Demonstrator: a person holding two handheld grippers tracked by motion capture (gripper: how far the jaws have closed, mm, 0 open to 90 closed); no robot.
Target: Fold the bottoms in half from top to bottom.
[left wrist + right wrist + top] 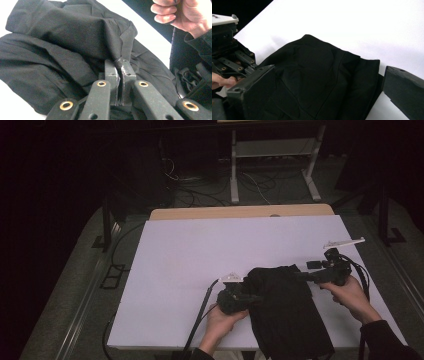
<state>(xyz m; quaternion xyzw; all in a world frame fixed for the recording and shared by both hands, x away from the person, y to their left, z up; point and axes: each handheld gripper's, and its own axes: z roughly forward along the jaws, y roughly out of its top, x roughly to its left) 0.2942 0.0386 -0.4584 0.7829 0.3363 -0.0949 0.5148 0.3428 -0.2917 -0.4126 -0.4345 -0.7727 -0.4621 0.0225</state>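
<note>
Left gripper (119,65) pinches the black garment (285,305) on the white table (200,250); right gripper (324,82) gapes wide, empty

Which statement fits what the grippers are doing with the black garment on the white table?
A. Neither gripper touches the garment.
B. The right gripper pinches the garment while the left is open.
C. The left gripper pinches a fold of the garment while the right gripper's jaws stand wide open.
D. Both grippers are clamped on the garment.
C: in its own view the left gripper has cloth of the black garment nipped between shut jaws, while the right gripper shows its jaws spread wide apart.
</note>
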